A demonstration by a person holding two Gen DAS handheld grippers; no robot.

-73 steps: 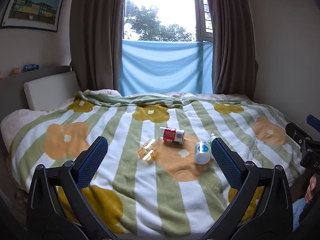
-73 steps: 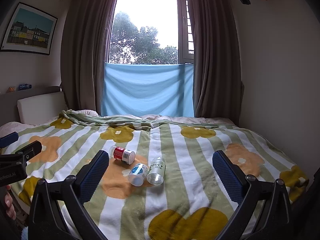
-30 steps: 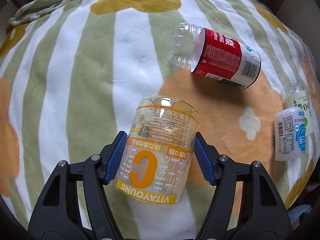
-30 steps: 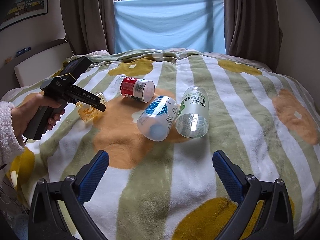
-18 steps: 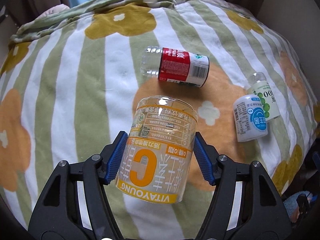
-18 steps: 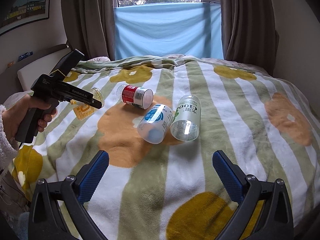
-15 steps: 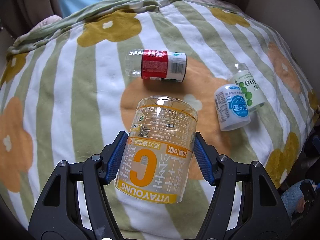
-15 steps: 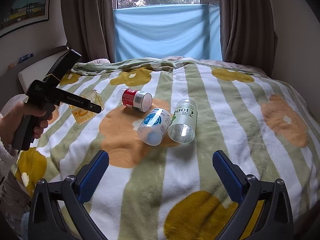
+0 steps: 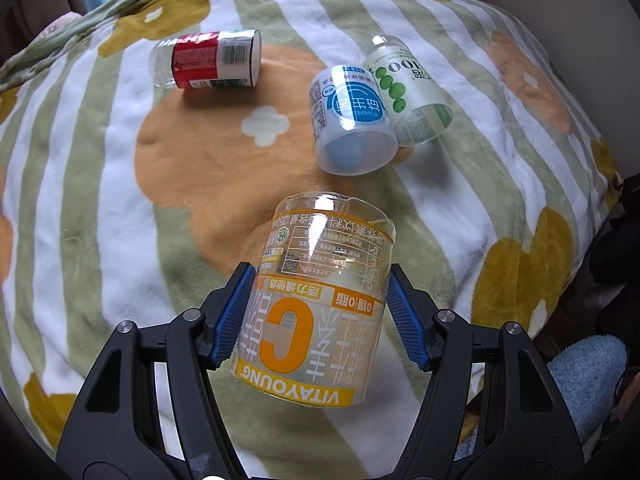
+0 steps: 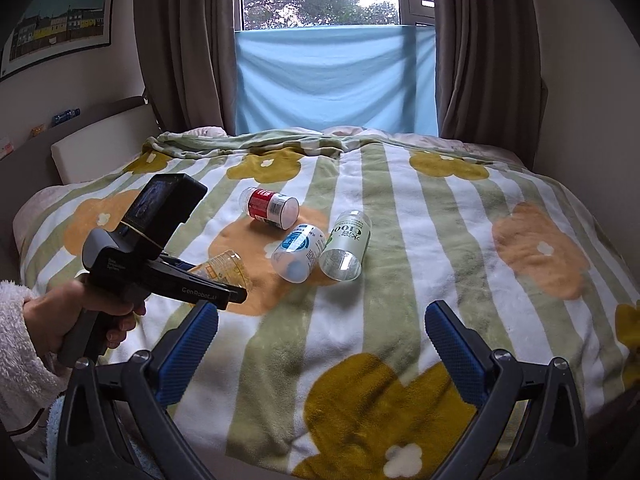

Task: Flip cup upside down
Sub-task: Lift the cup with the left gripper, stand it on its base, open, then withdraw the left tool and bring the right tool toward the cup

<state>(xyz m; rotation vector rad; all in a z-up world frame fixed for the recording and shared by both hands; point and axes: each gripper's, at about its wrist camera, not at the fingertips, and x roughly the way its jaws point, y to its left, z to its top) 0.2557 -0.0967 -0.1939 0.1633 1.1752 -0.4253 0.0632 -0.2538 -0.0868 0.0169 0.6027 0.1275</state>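
Nearest me, my left gripper (image 9: pixel 320 316) pinched the orange-labelled cup (image 9: pixel 316 300) by its sides, blue pads (image 9: pixel 232 320) pressed against the clear wall, holding it clear above the blanket (image 9: pixel 100 184). I judged I was mid-flip: the cup lay tilted, and which end was open I could not quite tell. The next move called for rolling my wrist until the mouth faced down, then lowering it onto a flat patch. My right gripper (image 10: pixel 320 344) hung spread and empty. Farther off lay the blue-labelled cup (image 9: pixel 350 120), the green-labelled cup (image 9: pixel 404 84) and the red-labelled cup (image 9: pixel 208 60).
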